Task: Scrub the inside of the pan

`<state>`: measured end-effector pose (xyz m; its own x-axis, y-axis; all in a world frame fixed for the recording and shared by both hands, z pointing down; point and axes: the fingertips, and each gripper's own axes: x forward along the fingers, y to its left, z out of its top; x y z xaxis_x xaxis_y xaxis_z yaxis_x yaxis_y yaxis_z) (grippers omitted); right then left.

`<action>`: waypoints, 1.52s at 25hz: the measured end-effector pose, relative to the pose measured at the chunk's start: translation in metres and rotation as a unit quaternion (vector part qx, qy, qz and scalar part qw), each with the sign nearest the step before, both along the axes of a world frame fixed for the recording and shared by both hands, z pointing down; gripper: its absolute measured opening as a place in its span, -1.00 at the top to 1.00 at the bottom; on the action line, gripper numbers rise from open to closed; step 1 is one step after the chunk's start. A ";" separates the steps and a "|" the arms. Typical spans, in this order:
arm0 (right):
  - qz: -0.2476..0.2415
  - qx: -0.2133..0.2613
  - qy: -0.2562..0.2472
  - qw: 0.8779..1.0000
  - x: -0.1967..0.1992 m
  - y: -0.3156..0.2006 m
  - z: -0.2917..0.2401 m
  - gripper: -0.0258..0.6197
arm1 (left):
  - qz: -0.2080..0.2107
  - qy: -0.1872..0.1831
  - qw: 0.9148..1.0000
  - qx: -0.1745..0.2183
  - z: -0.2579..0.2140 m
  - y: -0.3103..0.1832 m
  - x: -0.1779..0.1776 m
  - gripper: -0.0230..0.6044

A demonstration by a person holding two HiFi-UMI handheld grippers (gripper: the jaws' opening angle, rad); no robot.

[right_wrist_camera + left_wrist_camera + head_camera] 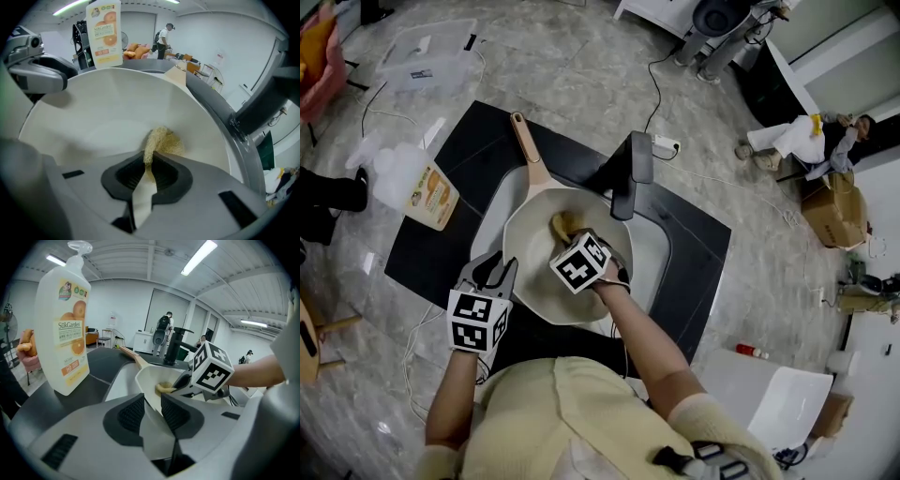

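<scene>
R claw w/ scrubber in pan

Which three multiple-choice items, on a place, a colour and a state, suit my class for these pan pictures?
1. Where does the soap bottle stand?
A. In the sink
B. On the black counter
C. On the floor

2. What colour is the inside of the pan?
A. Cream
B. Black
C. Red

3. What is the left gripper doing?
A. Hanging open above the counter
B. Holding the scrubber
C. Clamping the pan's rim

Answers:
1. B, its base rests on the dark counter.
2. A, the right gripper view shows a pale cream bowl.
3. C, the rim sits between its shut jaws. The right gripper holds the scrubber.
</scene>
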<state>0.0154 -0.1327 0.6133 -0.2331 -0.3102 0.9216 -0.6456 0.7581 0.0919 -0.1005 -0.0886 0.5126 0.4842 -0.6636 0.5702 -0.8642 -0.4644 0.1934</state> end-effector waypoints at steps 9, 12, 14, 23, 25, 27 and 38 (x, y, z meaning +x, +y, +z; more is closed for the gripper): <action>-0.088 -0.009 -0.029 0.996 -0.040 0.021 -0.007 0.76 | 0.002 -0.005 1.000 0.000 0.001 -0.001 0.000 0.56; -0.126 -0.012 -0.037 0.991 -0.051 0.032 -0.011 0.76 | 0.002 -0.006 1.000 0.000 0.002 -0.001 0.000 0.56; -0.150 -0.018 -0.041 0.988 -0.057 0.040 -0.013 0.76 | 0.002 -0.006 1.000 -0.001 0.002 -0.001 0.000 0.56; -0.234 -0.070 -0.045 0.969 -0.067 0.077 -0.021 0.76 | 0.003 -0.006 1.000 0.001 0.002 -0.002 0.000 0.56; -0.252 -0.091 -0.047 0.962 -0.065 0.088 -0.022 0.76 | 0.004 -0.006 1.000 0.001 0.002 -0.002 0.000 0.56; -0.272 -0.113 -0.046 0.955 -0.062 0.100 -0.024 0.76 | 0.004 -0.006 1.000 0.001 0.001 -0.001 0.000 0.56; -0.326 -0.225 -0.024 0.918 -0.034 0.148 -0.028 0.76 | 0.005 -0.007 1.000 0.002 0.001 -0.001 0.000 0.56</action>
<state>-0.0191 0.0151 0.5858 -0.2768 0.3198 0.9061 -0.0364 0.9388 -0.3425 -0.1009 -0.0892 0.5140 0.4829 -0.6610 0.5744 -0.8621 -0.4738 0.1796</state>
